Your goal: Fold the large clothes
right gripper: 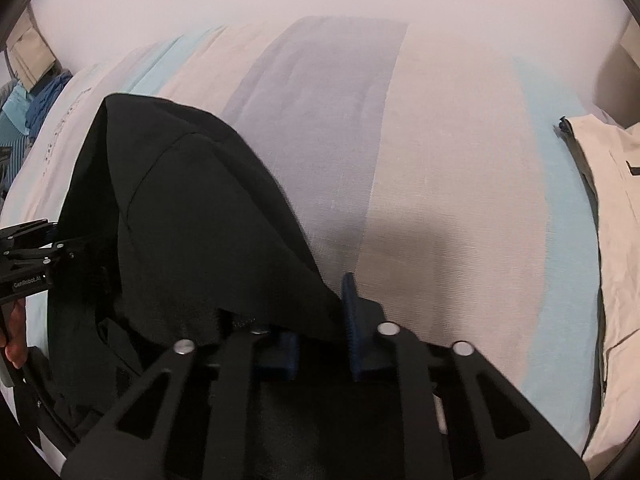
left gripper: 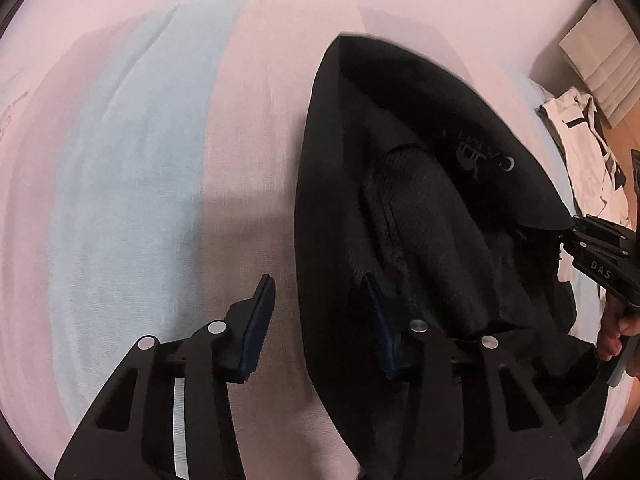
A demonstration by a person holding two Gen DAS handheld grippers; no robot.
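Note:
A black jacket (left gripper: 420, 208) with a small grey logo lies bunched on the striped bed sheet (left gripper: 132, 184); it also shows in the right wrist view (right gripper: 192, 216). My left gripper (left gripper: 320, 300) is open, its jaws wide apart: the left finger is over the sheet, the right finger is over the jacket's edge. My right gripper (right gripper: 320, 312) has the jacket's edge draped over its left finger, with the right fingertip (right gripper: 350, 292) bare. It also shows at the jacket's right side in the left wrist view (left gripper: 592, 240).
A white and black garment (left gripper: 588, 152) lies at the bed's right edge; it looks cream in the right wrist view (right gripper: 604, 216). Blue clothes (right gripper: 36, 108) sit at the far left. A cardboard box (left gripper: 600, 60) stands past the bed.

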